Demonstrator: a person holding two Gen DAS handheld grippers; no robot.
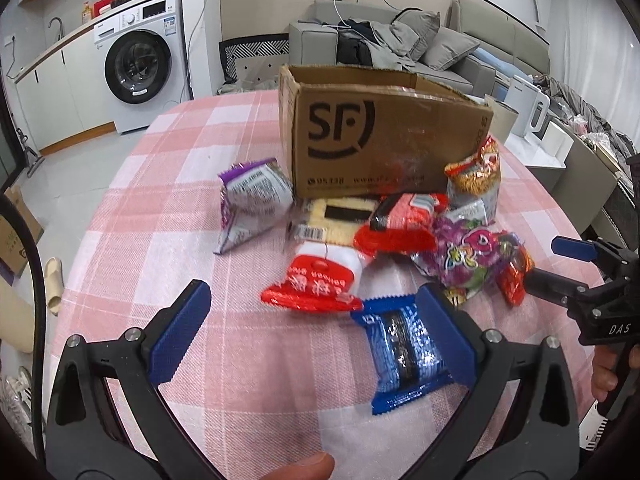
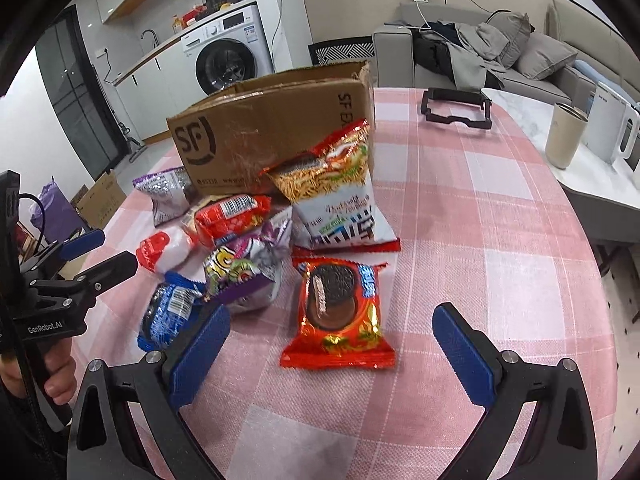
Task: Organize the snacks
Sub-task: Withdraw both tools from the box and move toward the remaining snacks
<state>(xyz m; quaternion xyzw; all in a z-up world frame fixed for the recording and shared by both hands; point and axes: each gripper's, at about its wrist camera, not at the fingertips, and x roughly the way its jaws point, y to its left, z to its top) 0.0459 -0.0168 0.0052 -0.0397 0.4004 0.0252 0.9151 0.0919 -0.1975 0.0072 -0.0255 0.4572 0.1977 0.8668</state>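
Snack packets lie in a heap on the pink checked tablecloth (image 1: 248, 400) in front of an open cardboard box (image 1: 384, 136) (image 2: 272, 132). My left gripper (image 1: 314, 336) is open, and a blue cookie packet (image 1: 404, 356) (image 2: 168, 316) lies flat against the inside of its right finger. My right gripper (image 2: 332, 356) is open too, with a red cookie packet (image 2: 340, 312) lying flat between its fingertips, untouched. Behind these are a red-and-white packet (image 1: 316, 284), a purple candy bag (image 2: 244, 276), a noodle snack bag (image 2: 340, 192) leaning on the box, and a purple-and-white packet (image 1: 252, 204).
A black plastic frame (image 2: 456, 106) lies on the far right of the table. A beige cup (image 2: 566, 136) and a white appliance (image 2: 612, 124) stand on a marble side surface. A sofa (image 1: 440, 44) and a washing machine (image 1: 140, 64) are beyond the table.
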